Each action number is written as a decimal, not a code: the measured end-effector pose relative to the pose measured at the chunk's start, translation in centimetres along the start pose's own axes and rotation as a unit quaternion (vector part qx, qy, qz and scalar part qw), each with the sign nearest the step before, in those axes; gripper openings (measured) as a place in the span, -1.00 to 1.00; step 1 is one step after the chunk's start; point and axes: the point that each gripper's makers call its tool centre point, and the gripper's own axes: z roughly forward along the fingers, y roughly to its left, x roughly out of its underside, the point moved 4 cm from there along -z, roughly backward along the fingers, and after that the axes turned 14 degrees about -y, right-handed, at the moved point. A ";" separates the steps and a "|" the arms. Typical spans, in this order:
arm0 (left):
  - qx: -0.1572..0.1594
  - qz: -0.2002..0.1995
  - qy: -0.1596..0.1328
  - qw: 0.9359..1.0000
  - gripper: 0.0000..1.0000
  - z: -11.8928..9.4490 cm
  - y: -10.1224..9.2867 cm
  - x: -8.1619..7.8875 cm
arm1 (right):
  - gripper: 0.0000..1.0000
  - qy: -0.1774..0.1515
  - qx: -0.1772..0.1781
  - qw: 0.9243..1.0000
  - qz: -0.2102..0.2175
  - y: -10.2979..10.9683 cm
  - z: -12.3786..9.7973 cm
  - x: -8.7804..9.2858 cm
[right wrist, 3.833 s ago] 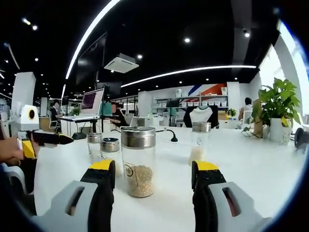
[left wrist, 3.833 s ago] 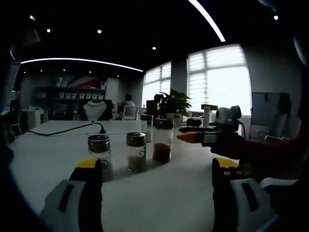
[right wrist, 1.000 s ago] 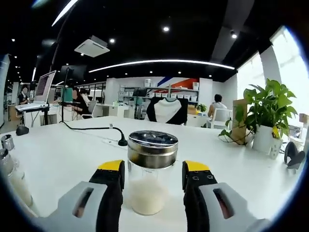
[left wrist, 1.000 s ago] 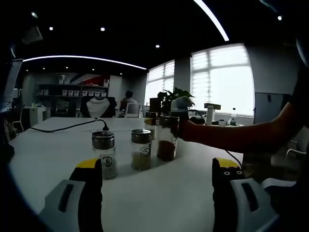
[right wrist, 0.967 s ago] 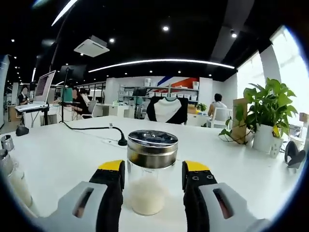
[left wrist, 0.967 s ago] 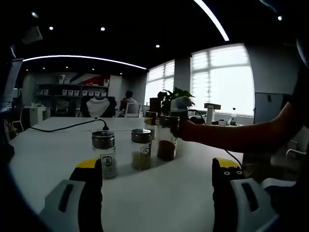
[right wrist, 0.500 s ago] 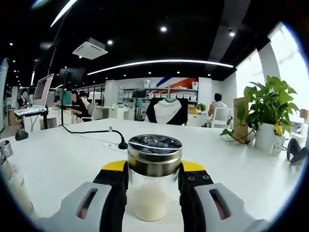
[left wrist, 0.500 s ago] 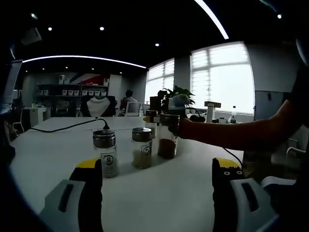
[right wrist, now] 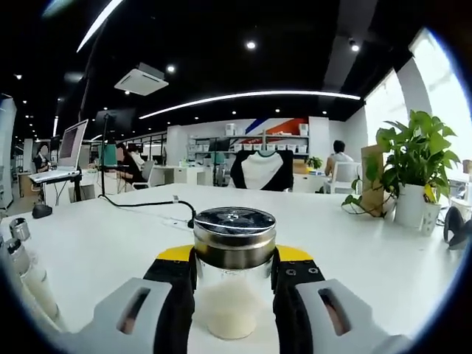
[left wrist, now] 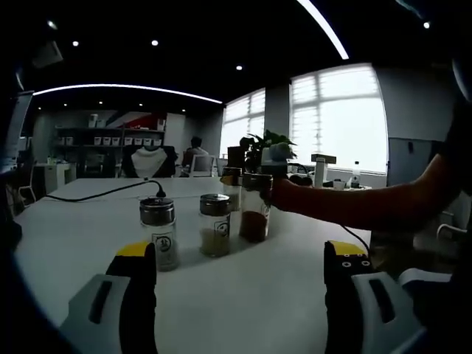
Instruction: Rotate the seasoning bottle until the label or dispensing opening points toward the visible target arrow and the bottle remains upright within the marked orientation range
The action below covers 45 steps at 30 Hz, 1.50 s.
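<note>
A glass seasoning bottle [right wrist: 233,302] with white grains and a steel lid stands upright on the white table [right wrist: 110,251]. My right gripper [right wrist: 234,259] is shut on it, with the yellow-tipped jaws pressed against its sides just under the lid. In the left gripper view, three more steel-lidded bottles stand in a row: a pale one [left wrist: 159,234], a greenish one [left wrist: 214,227] and a brown one [left wrist: 254,214]. A person's arm [left wrist: 346,208] reaches from the right to behind the brown bottle. My left gripper [left wrist: 240,254] is open low over the table, well short of the row.
A potted plant [right wrist: 417,168] stands at the table's right side. A black power cable [right wrist: 151,204] runs across the table behind the held bottle. Two bottles [right wrist: 21,265] sit at the left edge of the right gripper view. Desks, monitors and seated people fill the room behind.
My right gripper's jaws have shut on the white-grain bottle, which stood between them untouched a second ago. My left gripper remains open, its view barely shifted.
</note>
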 end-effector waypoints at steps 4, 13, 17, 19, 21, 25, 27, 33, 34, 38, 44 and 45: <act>0.002 0.000 -0.002 1.000 0.99 0.3 -0.1 0.0 | -0.24 -0.018 -0.001 1.000 0.005 -0.3 -1.2 -1.1; 0.020 -0.005 -0.001 1.000 0.98 0.9 -1.0 0.4 | -0.24 -0.042 -0.010 0.999 0.019 -0.6 -4.5 -3.3; 0.034 -0.006 -0.004 0.999 0.94 1.1 -1.6 0.4 | -0.24 -0.049 -0.019 0.998 0.019 -0.3 -6.0 -3.9; 0.041 -0.006 -0.005 0.999 0.93 1.1 -1.9 0.4 | -0.25 -0.050 -0.023 0.998 0.020 0.0 -7.1 -4.0; 0.044 -0.007 -0.005 0.999 0.93 1.2 -2.1 0.6 | -0.25 -0.050 -0.028 0.998 0.016 0.5 -8.2 -4.2; 0.051 -0.013 -0.003 0.999 0.92 1.4 -2.5 1.0 | -0.25 -0.052 -0.029 0.998 0.008 1.1 -10.3 -4.6; 0.056 -0.013 -0.001 0.998 0.92 1.6 -2.7 1.1 | -0.25 -0.052 -0.027 0.998 0.004 1.5 -11.3 -4.8; 0.062 -0.014 -0.004 0.998 0.91 2.0 -2.9 1.1 | -0.24 -0.058 -0.020 0.998 0.017 3.1 -14.2 -4.9; 0.062 -0.015 -0.004 0.998 0.91 2.1 -2.9 1.1 | -0.24 -0.056 -0.018 0.998 0.017 3.4 -14.5 -4.8; 0.060 -0.016 -0.003 0.998 0.89 2.1 -3.0 1.2 | -0.25 -0.048 -0.025 0.999 0.003 4.9 -16.0 -4.4; 0.057 -0.013 0.001 0.998 0.84 2.2 -2.9 1.3 | -0.24 -0.028 -0.026 0.999 -0.009 7.1 -17.7 -4.2; 0.055 -0.013 0.001 0.998 0.83 2.2 -2.9 1.3 | -0.24 -0.027 -0.029 0.999 -0.010 7.3 -17.9 -4.2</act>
